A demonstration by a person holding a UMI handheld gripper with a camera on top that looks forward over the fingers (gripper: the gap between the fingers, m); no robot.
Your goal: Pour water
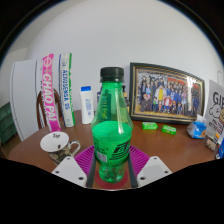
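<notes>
Bottle (pixel 111 125) upright between the gripper (pixel 111 168) fingers on the table (pixel 160 143), cup (pixel 56 144) to its left, small bottle (pixel 87 104) and tubes (pixel 57 88) behind left, framed photo (pixel 164 94) behind right against the wall

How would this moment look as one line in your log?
claw: shut on green bottle | bottle: upright, cap on | pouring: not begun

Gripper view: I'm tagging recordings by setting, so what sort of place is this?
Probably an office or meeting room: a wooden table, a framed group photo and standing banners against the wall. A green bottle stands between the gripper fingers.
</notes>
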